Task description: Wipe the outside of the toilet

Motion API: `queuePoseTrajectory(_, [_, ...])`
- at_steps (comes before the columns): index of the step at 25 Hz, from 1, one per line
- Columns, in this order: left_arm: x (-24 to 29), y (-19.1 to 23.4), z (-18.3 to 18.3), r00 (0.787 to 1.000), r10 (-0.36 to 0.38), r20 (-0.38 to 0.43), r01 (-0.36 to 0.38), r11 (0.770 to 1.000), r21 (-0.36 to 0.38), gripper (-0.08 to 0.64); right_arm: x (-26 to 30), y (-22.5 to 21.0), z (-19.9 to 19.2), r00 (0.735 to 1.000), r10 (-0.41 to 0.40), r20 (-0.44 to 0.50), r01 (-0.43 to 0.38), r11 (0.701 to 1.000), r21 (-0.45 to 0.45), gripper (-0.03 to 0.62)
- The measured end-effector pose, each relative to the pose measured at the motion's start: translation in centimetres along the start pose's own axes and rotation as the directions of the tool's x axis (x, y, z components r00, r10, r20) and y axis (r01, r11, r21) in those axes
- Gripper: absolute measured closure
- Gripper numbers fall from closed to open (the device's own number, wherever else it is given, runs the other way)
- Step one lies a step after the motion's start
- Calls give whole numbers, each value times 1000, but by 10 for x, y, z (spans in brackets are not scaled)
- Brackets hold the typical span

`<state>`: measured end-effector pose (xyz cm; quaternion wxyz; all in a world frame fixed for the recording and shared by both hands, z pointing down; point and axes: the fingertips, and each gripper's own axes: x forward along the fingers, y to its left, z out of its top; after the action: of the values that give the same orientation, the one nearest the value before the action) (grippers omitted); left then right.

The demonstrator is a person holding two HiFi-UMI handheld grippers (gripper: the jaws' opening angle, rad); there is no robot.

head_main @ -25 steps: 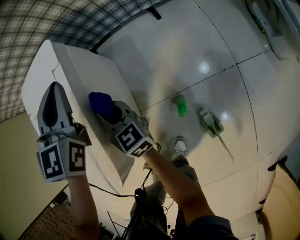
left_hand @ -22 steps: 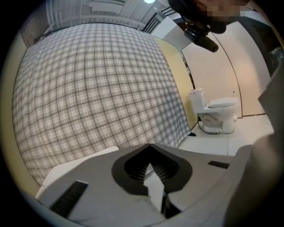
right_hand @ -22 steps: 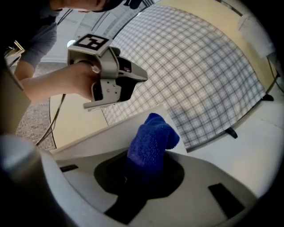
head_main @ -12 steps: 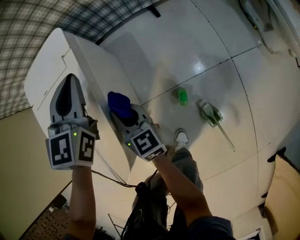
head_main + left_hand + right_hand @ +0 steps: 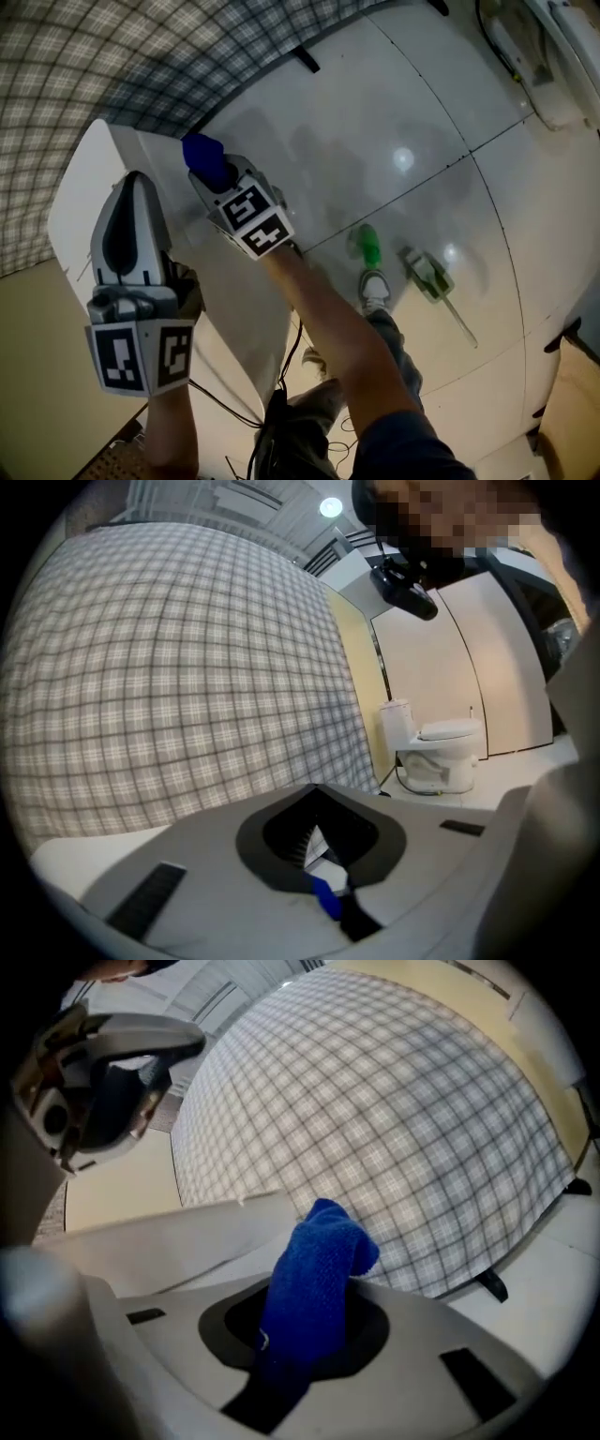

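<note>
R gripper (image 5: 214, 176) clamped on blue cloth (image 5: 202, 157), cloth protruding at gripper's 11 o'clock, by toilet tank (image 5: 82, 192) edge, L gripper (image 5: 134, 180) closed, empty, over tank.

Grey left gripper (image 5: 132, 186) and right gripper (image 5: 216, 176), black-and-white marker cubes (image 5: 141, 354) — dark sleeve (image 5: 408, 452), grey trousers (image 5: 314, 412), white sneaker (image 5: 375, 287)

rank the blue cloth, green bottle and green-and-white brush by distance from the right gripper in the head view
1. blue cloth, held by the right gripper
2. green bottle, on the floor to the right
3. green-and-white brush, farther right on the floor
</note>
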<state>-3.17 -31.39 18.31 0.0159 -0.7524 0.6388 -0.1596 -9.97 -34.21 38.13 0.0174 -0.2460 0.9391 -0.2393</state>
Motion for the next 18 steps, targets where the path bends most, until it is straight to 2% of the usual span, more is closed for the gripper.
queuePoseTrajectory(3, [32,-2,-8,1000,8,11,-8,1000,-13,545,36,-24,-12,999,24,-33,-24,1000,-5,518])
queuePoseTrajectory(8, [74,-13,-42,1000,-17,-25,17,999,30,545,56,-33,-49,996,58,-71,-60,998,-31,518])
queuePoseTrajectory(13, [92,-7,-66,998,-9,-68,12,999,41,545,22,-18,-92,995,67,-73,-62,995,73,518])
queuePoseTrajectory(18, [88,-14,-81,995,-2,-98,8,998,62,545,-47,13,-128,997,12,-82,0,990,142,518])
